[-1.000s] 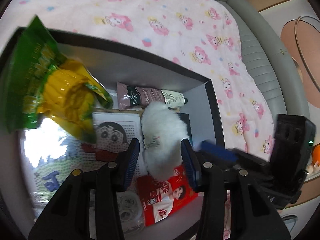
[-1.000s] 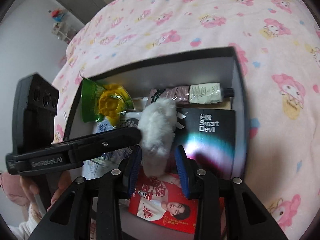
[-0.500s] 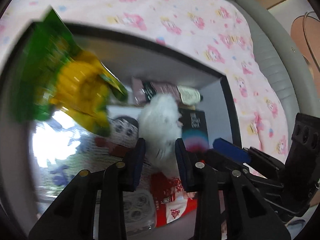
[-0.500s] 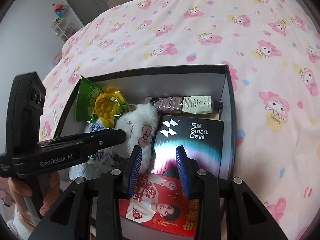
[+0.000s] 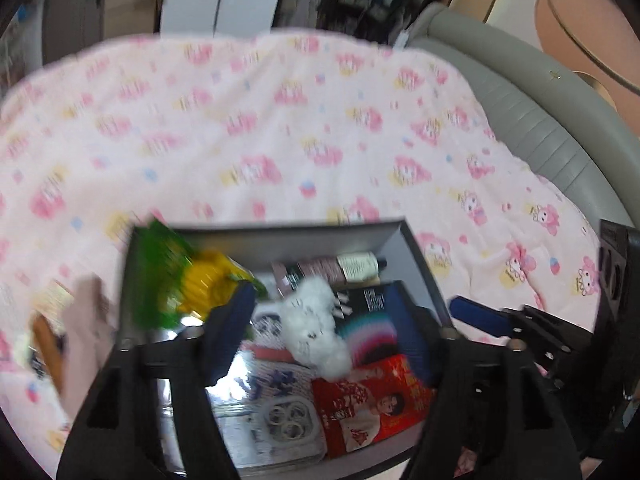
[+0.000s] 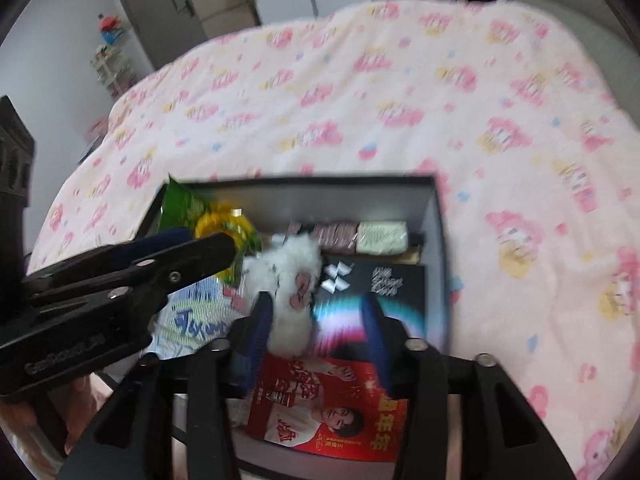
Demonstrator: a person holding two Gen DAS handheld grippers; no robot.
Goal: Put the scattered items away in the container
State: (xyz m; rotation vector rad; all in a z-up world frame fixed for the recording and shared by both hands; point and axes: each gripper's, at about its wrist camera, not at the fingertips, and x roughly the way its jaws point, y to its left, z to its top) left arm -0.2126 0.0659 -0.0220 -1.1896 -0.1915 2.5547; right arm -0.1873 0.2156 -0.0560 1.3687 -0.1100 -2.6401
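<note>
Plush toy [image 5: 316, 328] lies in the box [image 5: 312, 236], loose between both grippers' opening jaws, gripped by neither.

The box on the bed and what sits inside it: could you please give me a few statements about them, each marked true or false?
1. The white fluffy toy lies inside the dark box. True.
2. The right gripper is clamped shut on the fluffy toy. False: its jaws are opening and the pads stand apart.
3. A tube lies along the far wall of the box. True.
4. The red packet lies outside the box on the pink bedspread. False: it lies in the box, at its near end.
5. The left gripper holds the green and yellow snack bag. False: its jaws are opening with nothing gripped; the bag leans in the box's left corner.
</note>
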